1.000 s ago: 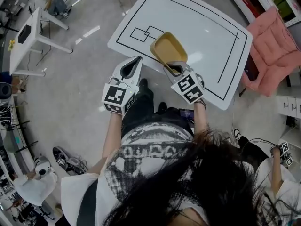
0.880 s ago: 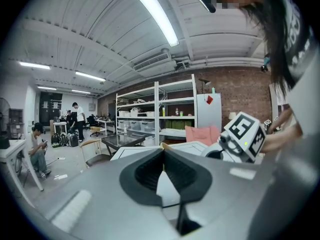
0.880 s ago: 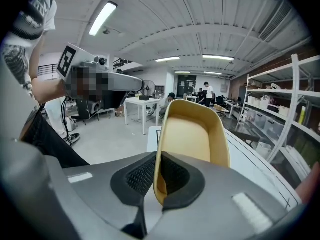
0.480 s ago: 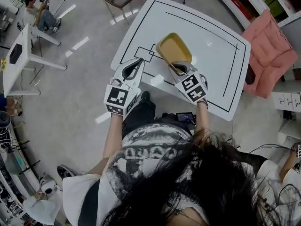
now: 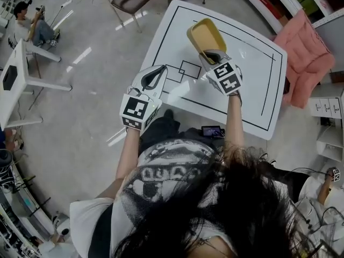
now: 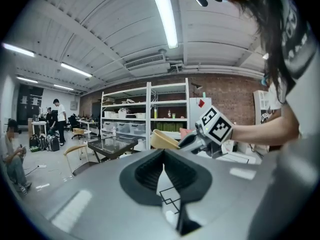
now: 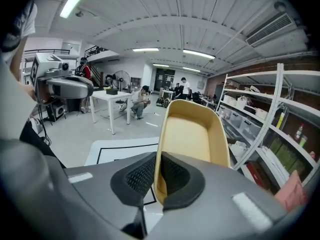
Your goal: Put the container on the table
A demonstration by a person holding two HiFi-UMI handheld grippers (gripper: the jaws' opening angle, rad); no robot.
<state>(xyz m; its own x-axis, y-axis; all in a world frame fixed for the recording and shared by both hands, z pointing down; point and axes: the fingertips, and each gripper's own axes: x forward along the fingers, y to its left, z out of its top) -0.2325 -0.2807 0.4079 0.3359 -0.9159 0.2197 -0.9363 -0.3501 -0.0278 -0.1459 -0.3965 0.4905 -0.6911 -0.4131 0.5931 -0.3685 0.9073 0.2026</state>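
Clamping half-hidden near wall of container [image 5: 205, 36], right gripper [image 5: 210, 54] over table [image 5: 252, 69], left gripper [image 5: 158, 69] closed, empty.

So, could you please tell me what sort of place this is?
Probably a lab or workshop space: open shelving racks stocked with bins, a brick wall, and a white table marked with black outlines.

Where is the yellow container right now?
In the head view, the yellow container is at the top middle, pinched by the right gripper over the far part of the white table.
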